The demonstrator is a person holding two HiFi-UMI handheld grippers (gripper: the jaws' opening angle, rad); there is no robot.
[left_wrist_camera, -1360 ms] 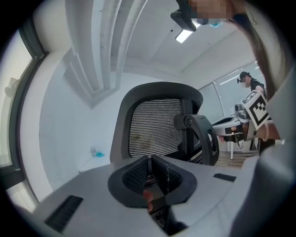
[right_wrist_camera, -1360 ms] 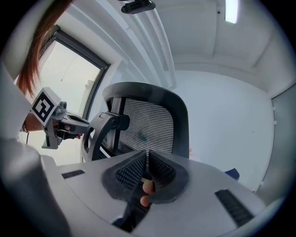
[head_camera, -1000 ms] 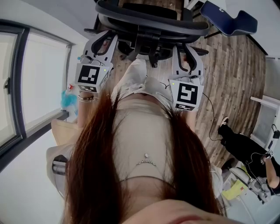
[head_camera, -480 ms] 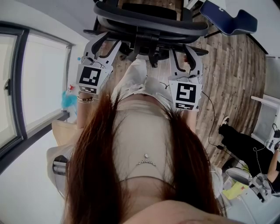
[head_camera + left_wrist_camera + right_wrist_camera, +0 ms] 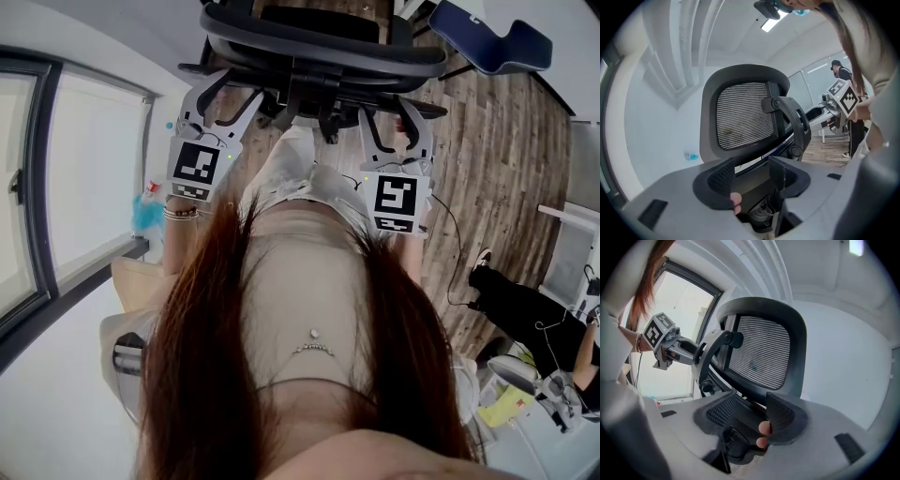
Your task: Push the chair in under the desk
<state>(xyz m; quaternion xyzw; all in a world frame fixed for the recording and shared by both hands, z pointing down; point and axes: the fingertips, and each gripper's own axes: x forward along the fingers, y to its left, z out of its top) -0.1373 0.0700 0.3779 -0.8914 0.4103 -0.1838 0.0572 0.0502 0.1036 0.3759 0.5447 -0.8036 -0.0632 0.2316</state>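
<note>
- Where the head view looks steeply down, the brown wood-plank floor (image 5: pixel 506 141) fills its upper right, matte and streaked with grain.
- The black office chair with a ribbed mesh back in a curved plastic frame (image 5: pixel 740 117) stands on that floor directly ahead of the person, its top rim just beyond both tongs.
- The left grey plastic gripper (image 5: pixel 751 173) is released. Its jaws are opening, and the dark waffle-textured pads stand clear of the chair's lower back frame between them.
- The right grey plastic gripper (image 5: pixel 749 412) is likewise let go and opening, with the same frame between its pads, untouched.
- The gripper views alone show the mesh and the looped black armrest (image 5: pixel 792 117). From above the chair is only curved bars.
- A pale fingertip (image 5: pixel 763 428) peeks beside the right gripper's pad.
</note>
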